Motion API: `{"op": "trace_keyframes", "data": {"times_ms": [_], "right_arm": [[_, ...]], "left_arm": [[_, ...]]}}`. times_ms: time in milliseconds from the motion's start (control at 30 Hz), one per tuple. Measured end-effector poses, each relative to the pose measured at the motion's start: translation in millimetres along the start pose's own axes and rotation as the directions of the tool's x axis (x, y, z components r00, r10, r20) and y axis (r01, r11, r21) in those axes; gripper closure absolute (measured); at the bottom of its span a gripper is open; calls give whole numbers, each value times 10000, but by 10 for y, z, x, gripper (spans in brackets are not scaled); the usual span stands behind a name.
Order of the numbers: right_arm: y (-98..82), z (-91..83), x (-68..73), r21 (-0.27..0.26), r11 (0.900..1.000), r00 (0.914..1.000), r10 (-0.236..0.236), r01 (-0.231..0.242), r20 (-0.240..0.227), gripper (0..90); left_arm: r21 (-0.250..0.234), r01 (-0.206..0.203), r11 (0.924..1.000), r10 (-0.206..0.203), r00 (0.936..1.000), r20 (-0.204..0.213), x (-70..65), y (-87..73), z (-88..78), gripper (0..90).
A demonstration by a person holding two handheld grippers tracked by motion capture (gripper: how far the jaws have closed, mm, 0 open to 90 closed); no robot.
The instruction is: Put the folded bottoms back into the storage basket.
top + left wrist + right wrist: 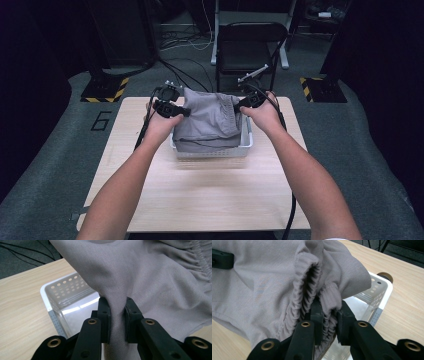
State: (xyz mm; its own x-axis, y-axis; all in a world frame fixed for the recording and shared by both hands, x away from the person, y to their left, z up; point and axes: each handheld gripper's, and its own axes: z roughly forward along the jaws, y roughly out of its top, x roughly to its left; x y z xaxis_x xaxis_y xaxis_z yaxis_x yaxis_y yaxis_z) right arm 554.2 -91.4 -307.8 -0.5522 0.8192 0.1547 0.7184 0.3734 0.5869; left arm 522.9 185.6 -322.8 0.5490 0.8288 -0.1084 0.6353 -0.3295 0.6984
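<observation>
Grey elastic-waist shorts (210, 117) hang folded over the white perforated basket (247, 145) on the worktop (210, 200), pinched by the left gripper (117, 315) and right gripper (329, 315). Trailing fabric may snag the rim and drag the basket. No label on them; a "6" (101, 121) marks the floor.

- The grey garment (155, 282) is matt woven cloth with a fine, even weave; its elastic waistband (308, 290) is gathered into ribbed folds.
- The white basket (56, 293) is smooth plastic, perforated with round holes, and its inner floor is glossy with reflections.
- The table (210, 195) has a pale wood-grain top, smooth and matt.
- The left gripper (117, 312) and right gripper (329, 312) are matt black plastic with brass-coloured metal rivets at six o'clock.
</observation>
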Motion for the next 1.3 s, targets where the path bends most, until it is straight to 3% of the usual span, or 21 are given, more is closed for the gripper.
{"op": "trace_keyframes", "data": {"times_ms": [333, 600, 800, 1300], "right_arm": [[68, 59, -48, 16, 9999, 9996, 151, -152, 219, 782], [146, 129, -31, 30, 10000, 9985, -92, 90, 531, 782], [178, 202, -46, 20, 10000, 9974, -21, 20, 720, 782], [196, 309, -73, -81, 10000, 9935, 28, -18, 1141, 781]], "left_arm": [[15, 211, 9998, -212, 9998, 70, 111, 39, 172, 782], [68, 264, 9996, -264, 9996, -74, 186, 48, 281, 783], [78, 544, 9985, -544, 9985, 16, 256, 45, 387, 782], [-34, 559, 9984, -560, 9975, -430, 251, 55, 538, 782]]}}
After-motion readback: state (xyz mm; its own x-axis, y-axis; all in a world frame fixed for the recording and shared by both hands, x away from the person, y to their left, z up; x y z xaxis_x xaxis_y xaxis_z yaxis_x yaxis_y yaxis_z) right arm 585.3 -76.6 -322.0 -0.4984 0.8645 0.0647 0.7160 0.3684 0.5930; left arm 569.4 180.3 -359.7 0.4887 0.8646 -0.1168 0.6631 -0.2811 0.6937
